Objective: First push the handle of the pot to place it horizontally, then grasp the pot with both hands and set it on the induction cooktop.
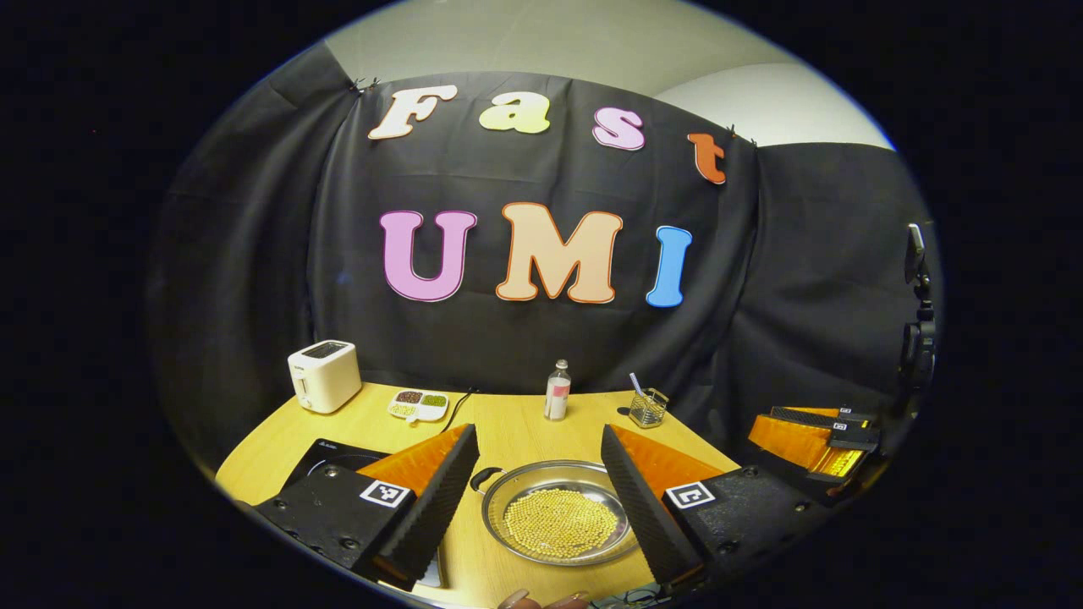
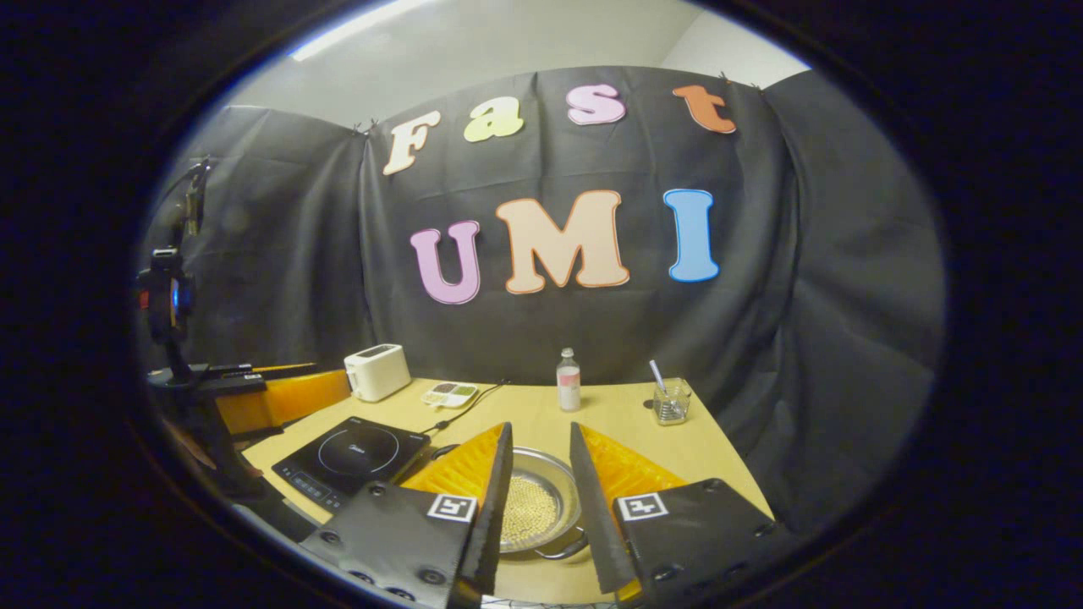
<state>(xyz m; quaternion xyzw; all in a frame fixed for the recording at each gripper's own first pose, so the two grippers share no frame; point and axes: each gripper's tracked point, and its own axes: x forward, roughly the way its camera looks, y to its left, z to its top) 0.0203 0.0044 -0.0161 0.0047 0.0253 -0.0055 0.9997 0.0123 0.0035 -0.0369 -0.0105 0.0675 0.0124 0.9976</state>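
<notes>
A shallow steel pot (image 1: pixel 558 512) holding yellow beans sits on the wooden table (image 1: pixel 516 431), with a small loop handle (image 1: pixel 484 479) at its left rim. My left gripper (image 1: pixel 538 436) hovers over it, open wide with nothing between its fingers. In the right gripper view the pot (image 2: pixel 533 499) lies beyond my right gripper (image 2: pixel 541 430), which is open with a narrower gap, and a loop handle (image 2: pixel 563 550) faces the camera. The black induction cooktop (image 2: pixel 355 452) lies left of the pot and is partly hidden behind a finger, cooktop (image 1: pixel 334 452). The other gripper (image 1: pixel 825 444) hangs at the right.
Along the back of the table stand a white toaster (image 1: pixel 323 375), a divided dish of beans (image 1: pixel 418 404), a small bottle (image 1: pixel 557 391) and a glass with a straw (image 1: pixel 647 408). A cable (image 2: pixel 461 410) runs from the cooktop. A device on a stand (image 2: pixel 169 296) rises at the side.
</notes>
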